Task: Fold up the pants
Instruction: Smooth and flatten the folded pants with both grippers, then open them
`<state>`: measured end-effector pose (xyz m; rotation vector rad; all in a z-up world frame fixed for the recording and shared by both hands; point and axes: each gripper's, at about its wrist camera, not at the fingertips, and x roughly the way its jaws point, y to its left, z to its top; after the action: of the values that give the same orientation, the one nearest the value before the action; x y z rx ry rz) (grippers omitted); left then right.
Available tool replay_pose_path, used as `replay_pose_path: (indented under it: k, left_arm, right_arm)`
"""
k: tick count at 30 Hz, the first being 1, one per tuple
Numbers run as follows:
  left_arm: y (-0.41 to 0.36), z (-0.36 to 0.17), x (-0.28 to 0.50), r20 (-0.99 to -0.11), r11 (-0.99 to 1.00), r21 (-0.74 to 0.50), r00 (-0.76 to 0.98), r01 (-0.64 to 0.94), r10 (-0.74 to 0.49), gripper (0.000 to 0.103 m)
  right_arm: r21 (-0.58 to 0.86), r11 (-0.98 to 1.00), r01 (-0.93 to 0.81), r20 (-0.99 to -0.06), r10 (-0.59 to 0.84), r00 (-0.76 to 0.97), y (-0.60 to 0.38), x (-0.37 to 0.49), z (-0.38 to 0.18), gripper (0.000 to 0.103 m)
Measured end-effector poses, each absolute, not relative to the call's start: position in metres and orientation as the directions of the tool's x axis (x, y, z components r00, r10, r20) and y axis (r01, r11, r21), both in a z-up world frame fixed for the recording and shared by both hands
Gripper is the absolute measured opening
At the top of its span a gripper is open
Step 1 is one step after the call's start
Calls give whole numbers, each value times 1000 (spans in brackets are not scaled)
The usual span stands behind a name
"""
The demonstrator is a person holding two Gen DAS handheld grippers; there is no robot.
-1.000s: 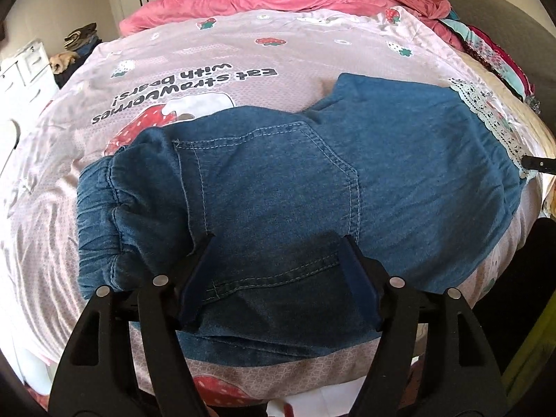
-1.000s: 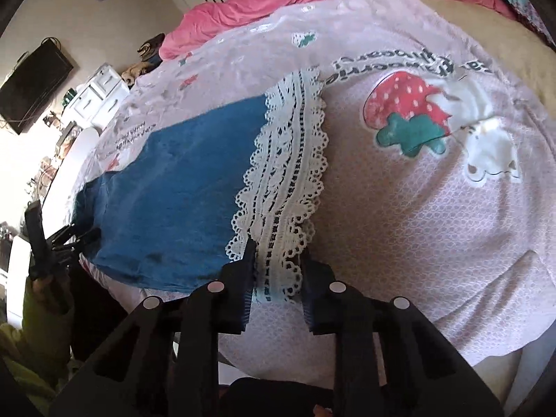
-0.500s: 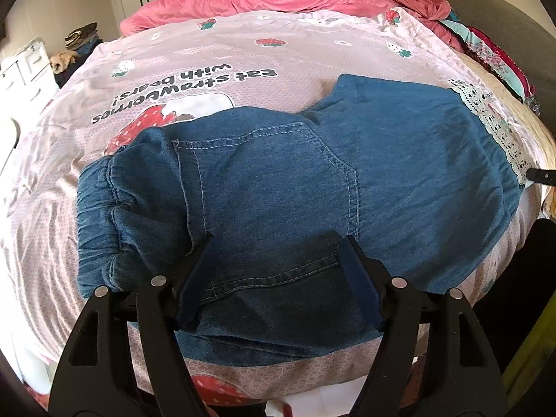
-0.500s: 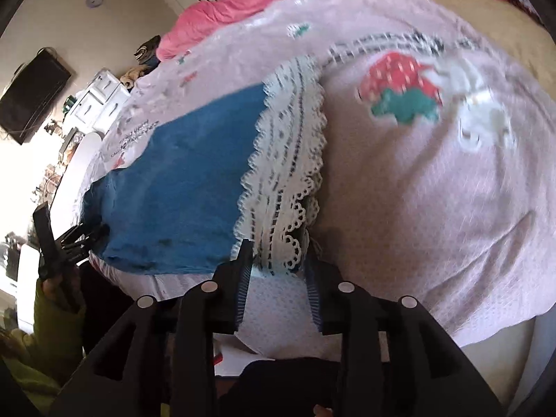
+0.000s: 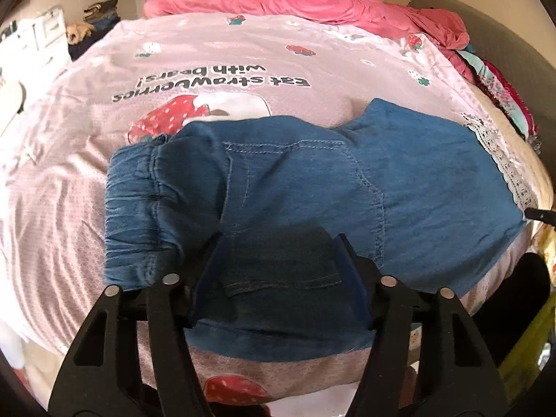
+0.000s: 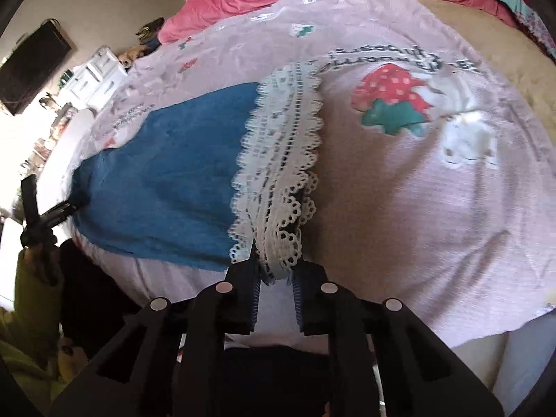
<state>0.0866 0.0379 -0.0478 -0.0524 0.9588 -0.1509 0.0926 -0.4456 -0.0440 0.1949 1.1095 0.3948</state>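
Blue denim pants (image 5: 312,187) with a white lace hem (image 5: 504,160) lie across the near edge of a pink strawberry-print bed sheet (image 5: 208,80). The elastic waistband (image 5: 135,208) is at the left. My left gripper (image 5: 278,243) is open, its jaws straddling the near edge of the seat of the pants, which is bunched up between them. My right gripper (image 6: 274,267) is shut on the near corner of the lace hem (image 6: 281,160) and lifts it off the sheet. The blue leg (image 6: 166,180) stretches away to the left.
A pink duvet (image 5: 312,0) is heaped at the far end of the bed. Colourful clothes (image 5: 500,90) lie at the right edge. A white dresser (image 6: 93,76) and a wall TV (image 6: 31,66) stand at the left. The bed edge drops off just below both grippers.
My right gripper has closed on the lace hem and raised its corner. My left gripper has pushed forward onto the pants, narrowed somewhat, and the denim has bunched up between its jaws.
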Motion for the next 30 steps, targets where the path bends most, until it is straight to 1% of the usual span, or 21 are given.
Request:
replay_pose_path:
  k: [3,6,9,11,14,15,16,17,19,21,22,23,25,27,29,30]
  left_arm:
    - [37,-50,87,-814,989,-98,563,108,-142,55]
    - [37,-51,86,-815,989,-95,561,116,-144,55]
    - [41,-50,86,-812,986,-116,561,118,-163,55]
    - [41,-49,84,-809,986,-118,564,120,-165,55]
    - [42,-35,73,-797,984,-143,577,110,-180,57]
    - [43,-27,69,-783,983,-146,595,107,-181,63]
    - [43,-19,65,-766,983,-145,617,109,-181,67]
    - [41,-9,64,-750,983,-142,635,121,-186,67]
    - [33,4,69,-733,980,-134,651,145,-196,70]
    - [15,11,83,-724,975,-132,654,181,-219,72]
    - [4,13,91,-721,969,-133,650,208,-238,72]
    - [-11,12,103,-725,957,-144,632,250,-274,73]
    - [-32,3,120,-746,943,-157,590,295,-309,73]
    - [-45,-13,139,-777,936,-179,540,303,-323,73]
    - [-48,-36,153,-820,943,-177,488,283,-301,73]
    - [-47,-44,157,-834,954,-142,487,263,-258,73]
  right_arm:
    - [343,920,-188,-857,389,338,-441,95,-63,20]
    - [359,917,-171,-852,397,341,-442,97,-64,25]
    - [358,921,-152,-848,389,360,-450,92,-58,38]
    - [327,936,-128,-846,351,402,-457,84,-46,56]
    - [270,959,-84,-825,276,493,-470,72,-24,59]
    - [261,962,-75,-815,262,518,-473,69,-17,61]
    - [257,963,-75,-794,255,553,-473,65,-8,66]
    - [263,961,-85,-769,262,583,-471,63,0,69]
    - [284,950,-132,-736,305,604,-454,65,8,69]
    - [289,936,-202,-726,352,591,-427,75,10,71]
    - [286,926,-245,-721,377,582,-409,82,9,76]
    - [282,921,-270,-720,389,575,-398,87,8,80]
    - [250,917,-310,-733,388,559,-367,104,2,80]
    - [222,917,-330,-746,378,548,-347,121,-7,80]
    - [185,937,-297,-787,322,526,-340,137,-25,80]
    - [169,947,-275,-800,294,523,-339,142,-31,80]
